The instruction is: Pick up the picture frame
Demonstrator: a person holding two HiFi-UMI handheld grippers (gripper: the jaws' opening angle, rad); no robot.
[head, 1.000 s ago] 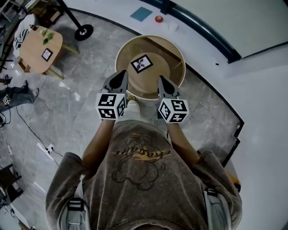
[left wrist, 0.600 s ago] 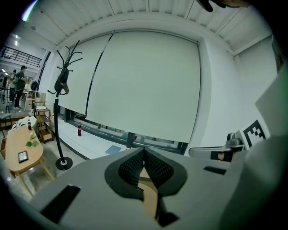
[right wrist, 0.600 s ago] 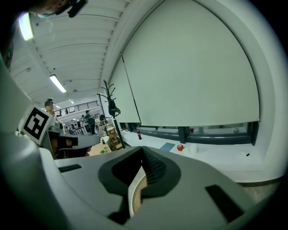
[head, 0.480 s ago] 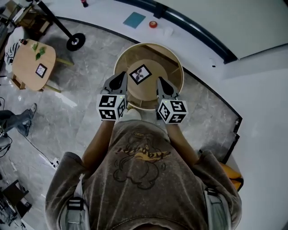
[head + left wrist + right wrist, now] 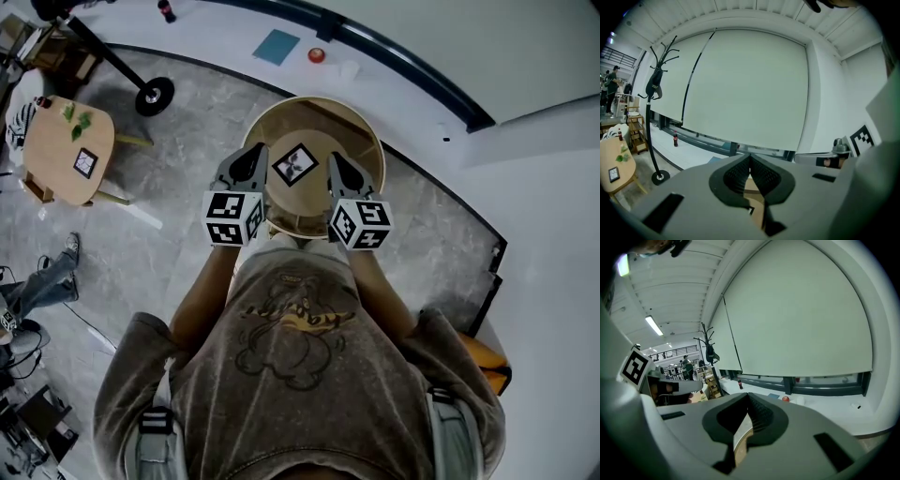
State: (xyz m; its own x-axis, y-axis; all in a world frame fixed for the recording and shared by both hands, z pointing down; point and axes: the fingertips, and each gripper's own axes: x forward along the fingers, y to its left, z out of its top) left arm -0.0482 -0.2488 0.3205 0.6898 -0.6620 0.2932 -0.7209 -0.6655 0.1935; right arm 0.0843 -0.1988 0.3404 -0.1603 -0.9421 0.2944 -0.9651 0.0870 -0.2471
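A small black-framed picture frame lies flat on a round wooden table with a raised rim, in the head view. My left gripper hovers over the table's near left rim, just left of the frame, jaws shut and empty. My right gripper hangs just right of the frame, also shut with nothing in it. In the left gripper view the left gripper shows its pads pressed together, a strip of the table below them. The right gripper looks the same in the right gripper view.
A small wooden side table with a second frame stands far left. A coat stand's base sits on the floor beyond it. A blue square and a red object lie on the white ledge behind the round table.
Both grippers have moved forward toward the round table, from its near edge to either side of the frame. Their jaws stayed shut.
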